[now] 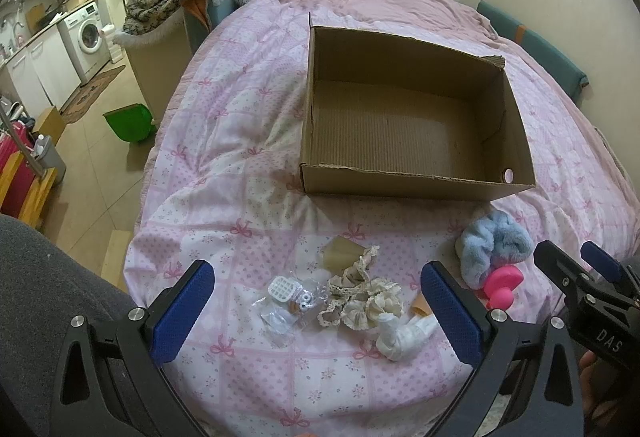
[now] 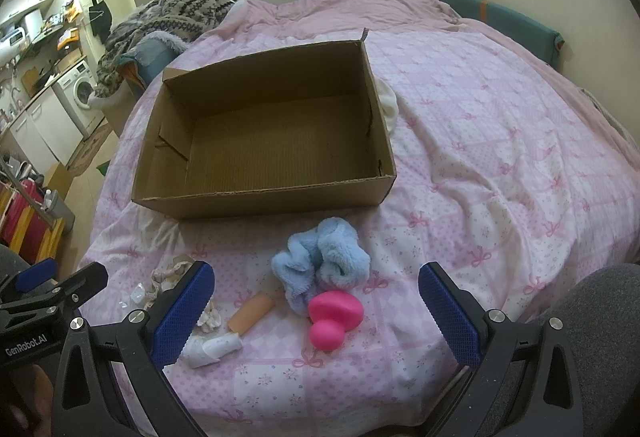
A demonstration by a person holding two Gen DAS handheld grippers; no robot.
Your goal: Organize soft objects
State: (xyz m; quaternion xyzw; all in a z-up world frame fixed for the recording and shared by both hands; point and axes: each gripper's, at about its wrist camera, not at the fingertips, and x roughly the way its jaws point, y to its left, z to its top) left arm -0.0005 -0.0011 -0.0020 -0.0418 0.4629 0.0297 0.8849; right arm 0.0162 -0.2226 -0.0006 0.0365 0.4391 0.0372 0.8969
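From the left wrist, the left gripper [image 1: 318, 311] hangs with its jaws wide apart above the near edge of the bed [image 1: 248, 141]; beneath it lie a cream lace bundle [image 1: 364, 297], a clear plastic packet [image 1: 286, 303] and a white rolled cloth [image 1: 402, 335]; the blue fluffy cloth [image 1: 490, 247] and pink toy [image 1: 504, 283] sit toward the right, touching each other; the open cardboard box [image 1: 516, 141] stands beyond, mid-bed, with bare quilt between its front wall and the pile.

From the right wrist, the right gripper [image 2: 316, 311], jaws equally spread and holding nothing, hovers over the pink toy [image 2: 336, 315], the blue fluffy cloth [image 2: 320, 257] and an orange tube [image 2: 252, 313]; the box [image 2: 264, 203] sits toward the bed's left edge; open quilt runs to the right.
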